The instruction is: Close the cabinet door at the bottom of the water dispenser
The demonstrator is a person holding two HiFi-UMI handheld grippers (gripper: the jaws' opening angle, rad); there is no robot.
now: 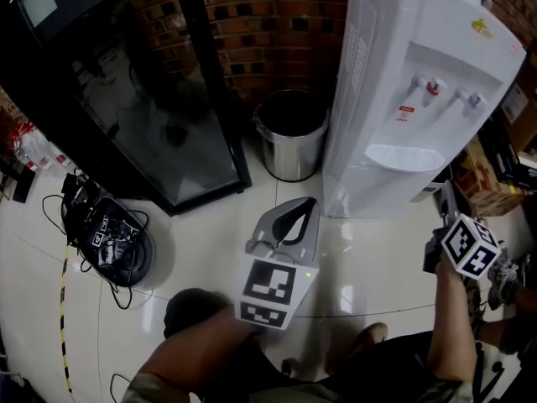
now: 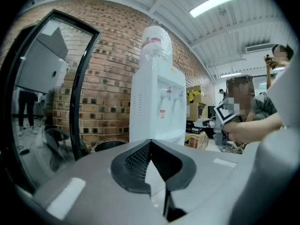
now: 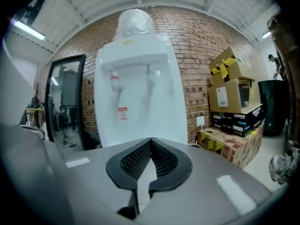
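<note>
The left gripper and right gripper both have their jaws together on nothing, pointing at the white water dispenser by the brick wall. Its red-and-white sticker is too small to read, and its bottom cabinet door is hidden behind the grippers. A steel bin stands just beside it, with cardboard boxes on the other side.

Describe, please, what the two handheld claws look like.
They match. The left claw and right claw have smooth grey shells and black mesh-textured pads that taper to a point. Each carries a white cube printed with black square markers: the left cube and the right cube.
</note>
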